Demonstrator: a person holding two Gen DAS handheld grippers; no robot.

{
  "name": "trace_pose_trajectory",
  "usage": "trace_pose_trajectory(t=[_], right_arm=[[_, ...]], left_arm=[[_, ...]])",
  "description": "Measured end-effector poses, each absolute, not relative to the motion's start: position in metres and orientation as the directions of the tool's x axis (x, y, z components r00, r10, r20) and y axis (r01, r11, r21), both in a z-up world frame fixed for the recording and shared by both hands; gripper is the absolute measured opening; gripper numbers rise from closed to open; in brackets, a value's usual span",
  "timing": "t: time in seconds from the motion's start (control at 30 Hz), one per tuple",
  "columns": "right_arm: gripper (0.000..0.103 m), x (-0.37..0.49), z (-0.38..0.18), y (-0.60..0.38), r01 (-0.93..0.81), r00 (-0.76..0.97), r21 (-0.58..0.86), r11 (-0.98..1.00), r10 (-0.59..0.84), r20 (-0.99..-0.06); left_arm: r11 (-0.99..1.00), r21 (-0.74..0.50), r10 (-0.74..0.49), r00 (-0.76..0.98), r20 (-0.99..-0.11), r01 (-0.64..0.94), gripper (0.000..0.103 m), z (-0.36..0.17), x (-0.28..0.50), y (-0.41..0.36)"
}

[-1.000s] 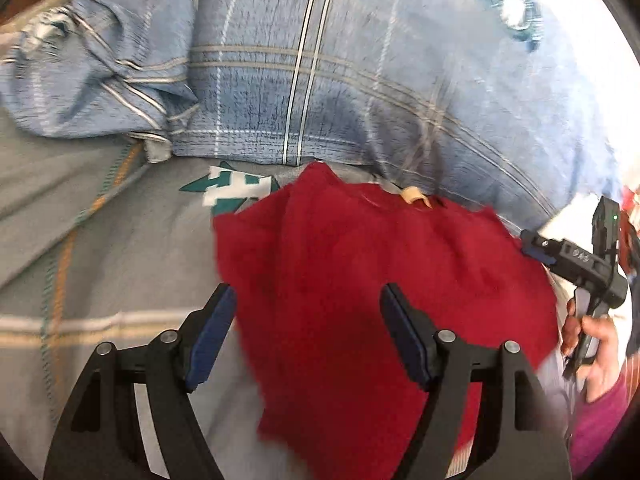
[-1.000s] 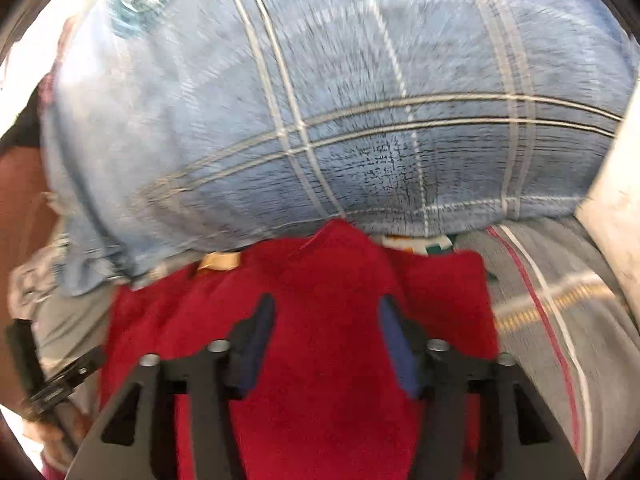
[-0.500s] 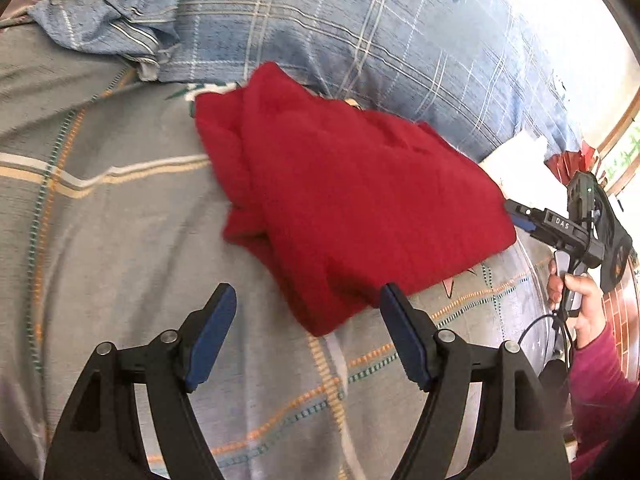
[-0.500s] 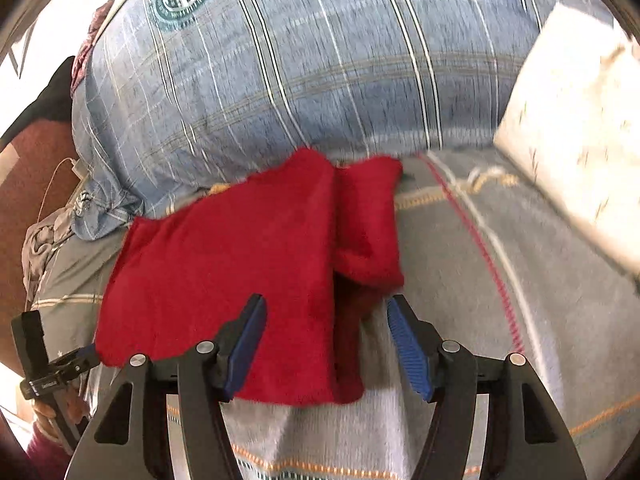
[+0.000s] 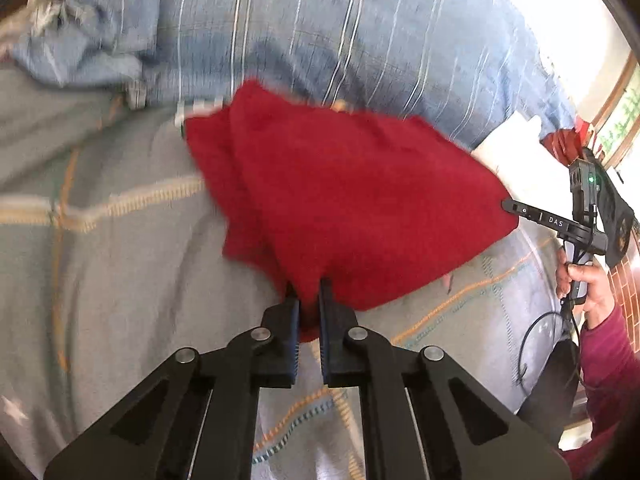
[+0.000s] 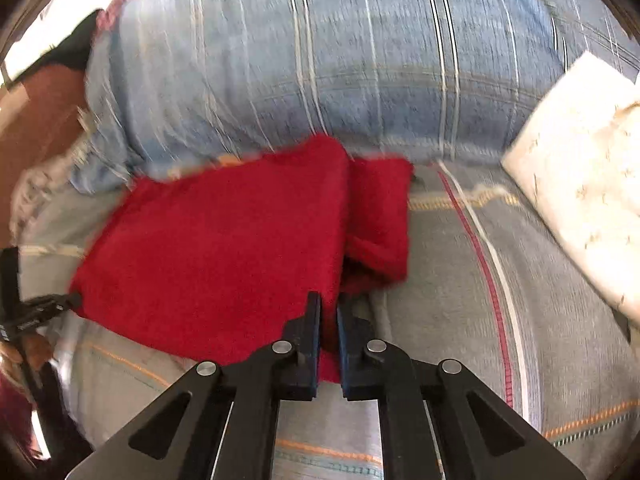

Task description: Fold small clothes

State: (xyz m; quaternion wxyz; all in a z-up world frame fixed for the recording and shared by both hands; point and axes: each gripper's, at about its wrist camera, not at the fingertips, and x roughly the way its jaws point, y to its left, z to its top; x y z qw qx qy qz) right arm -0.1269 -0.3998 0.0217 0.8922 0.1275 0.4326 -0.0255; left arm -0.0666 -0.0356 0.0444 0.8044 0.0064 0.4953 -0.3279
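Your left gripper (image 5: pixel 305 296) pointed steeply down at the bed, its jaws having just closed on the near edge of the red garment (image 5: pixel 352 208); red cloth showed in the narrow slit between the two blue pads, so the jaws pinched that hem rather than met on nothing. Ahead of these jaws the garment spread away over the grey checked bedsheet (image 5: pixel 112 280), with a folded layer forming a ridge to the left of the jaws and the far edge lying against the blue striped pillow (image 5: pixel 320 40).

Your right gripper (image 6: pixel 329 312) stood in a matching downward tilt. Its jaws had likewise just closed, nearly together, with a strip of the red garment (image 6: pixel 224 256) caught between the pads. Seen from these jaws, the broad flat part of the garment lay ahead and to the left, while a narrower folded part sat ahead and to the right, just beyond the right pad. A white cushion (image 6: pixel 576 184) lay well to the right of the jaws, on the bedsheet (image 6: pixel 460 280), beside the blue striped pillow (image 6: pixel 360 60).

In the left wrist view, your right gripper (image 5: pixel 508 205) appeared far to the right of the jaws, its tip at the garment's right-hand corner, held by your right hand (image 5: pixel 582 284) in a dark red sleeve (image 5: pixel 612 360). In the right wrist view, the left gripper (image 6: pixel 74 300) reached the garment's left corner. Both views were blurred.
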Motion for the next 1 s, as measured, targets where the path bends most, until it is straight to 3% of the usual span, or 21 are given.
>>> trace_pose_trajectory(t=[0.1,0.2,0.27,0.3,0.33,0.4,0.6,0.83,0.93,1.0], right_arm=[[0.007,-0.129,0.017,-0.401,0.171,0.622,0.234,0.957,0.079,-0.779],[0.015,-0.134,0.037,-0.407,0.211,0.651,0.274,0.938,0.074,-0.756],[0.03,-0.135,0.058,-0.407,0.209,0.703,0.296,0.932,0.068,-0.708],[0.046,-0.133,0.064,-0.406,0.2,0.721,0.303,0.932,0.069,-0.69],[0.053,-0.127,0.07,-0.402,0.189,0.738,0.302,0.934,0.068,-0.672],[0.053,-0.107,0.072,-0.391,0.164,0.741,0.283,0.945,0.072,-0.668],[0.051,-0.021,0.04,-0.372,0.165,0.672,0.216,0.962,0.05,-0.739],[0.047,0.043,-0.001,-0.389,0.253,0.595,0.1,0.962,-0.073,-0.801],[0.047,0.056,-0.014,-0.393,0.268,0.579,0.068,0.961,-0.105,-0.809],[0.047,0.058,-0.014,-0.39,0.264,0.569,0.044,0.963,-0.119,-0.813]], left_arm=[[0.8,-0.316,-0.508,0.296,-0.809,0.509,0.006,0.032,-0.07,-0.034],[0.801,-0.31,-0.509,0.31,-0.803,0.512,0.007,0.046,-0.072,-0.033],[0.804,-0.269,-0.497,0.349,-0.795,0.53,0.011,0.06,-0.072,-0.033],[0.81,-0.239,-0.483,0.377,-0.79,0.535,0.019,0.067,-0.072,-0.035],[0.816,-0.214,-0.473,0.406,-0.782,0.537,0.032,0.074,-0.069,-0.038],[0.823,-0.213,-0.476,0.434,-0.765,0.527,0.047,0.083,-0.059,-0.044],[0.9,-0.15,-0.372,0.544,-0.752,0.408,0.049,0.081,-0.002,-0.073],[0.962,-0.069,-0.204,0.531,-0.822,0.264,0.049,0.035,0.063,-0.086],[0.97,-0.09,-0.2,0.524,-0.828,0.228,0.062,0.019,0.074,-0.077],[0.973,-0.086,-0.192,0.54,-0.819,0.216,0.065,0.017,0.074,-0.073]])
